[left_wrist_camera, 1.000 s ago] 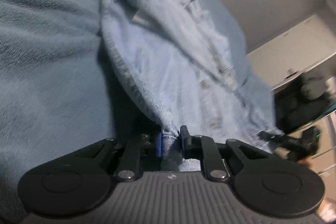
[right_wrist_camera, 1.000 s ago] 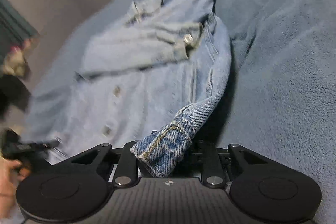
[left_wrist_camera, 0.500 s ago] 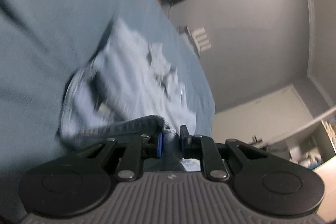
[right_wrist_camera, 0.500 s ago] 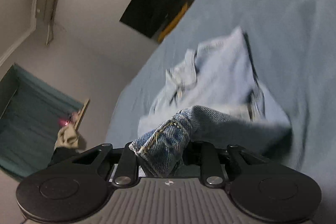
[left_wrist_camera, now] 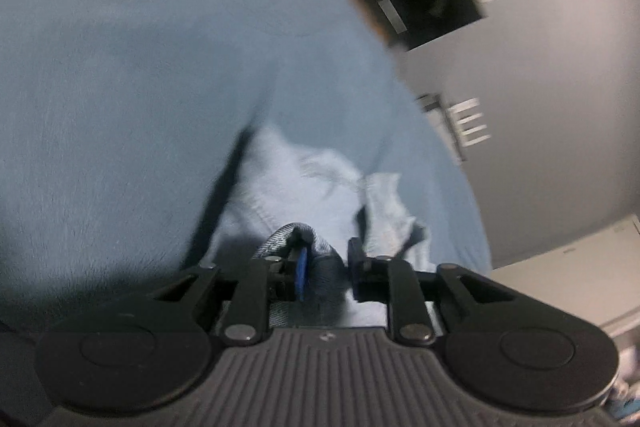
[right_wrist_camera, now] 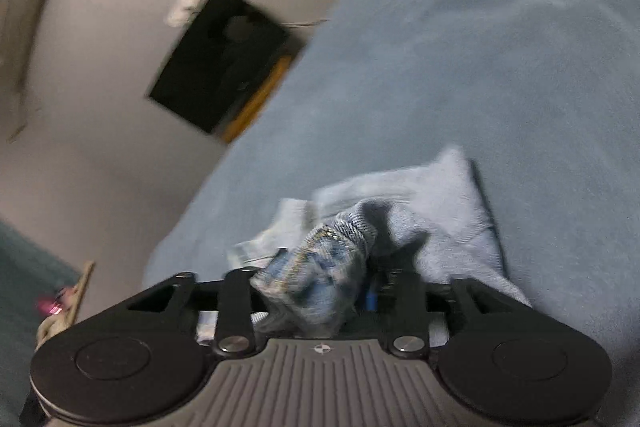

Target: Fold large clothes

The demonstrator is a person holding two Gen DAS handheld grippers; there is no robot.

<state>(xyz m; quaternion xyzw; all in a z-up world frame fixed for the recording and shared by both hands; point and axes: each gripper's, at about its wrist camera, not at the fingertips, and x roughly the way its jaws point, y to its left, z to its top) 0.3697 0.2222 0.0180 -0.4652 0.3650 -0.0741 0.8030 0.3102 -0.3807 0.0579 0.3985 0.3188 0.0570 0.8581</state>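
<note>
The left tool (left_wrist_camera: 325, 269) is clamped on a dark hem of the denim jacket (left_wrist_camera: 288, 195), the right tool (right_wrist_camera: 320, 291) on a bunched cuff; the rest lies just ahead on the blue blanket (left_wrist_camera: 120, 87)

Light-blue denim jacket (left_wrist_camera: 288, 187); blue-grey fleece blanket (left_wrist_camera: 120, 67).

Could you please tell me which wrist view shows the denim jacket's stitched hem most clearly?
The right wrist view: the denim jacket's stitched hem bunches in the right gripper. The left wrist view shows only a blurred dark fold in the left gripper.
</note>
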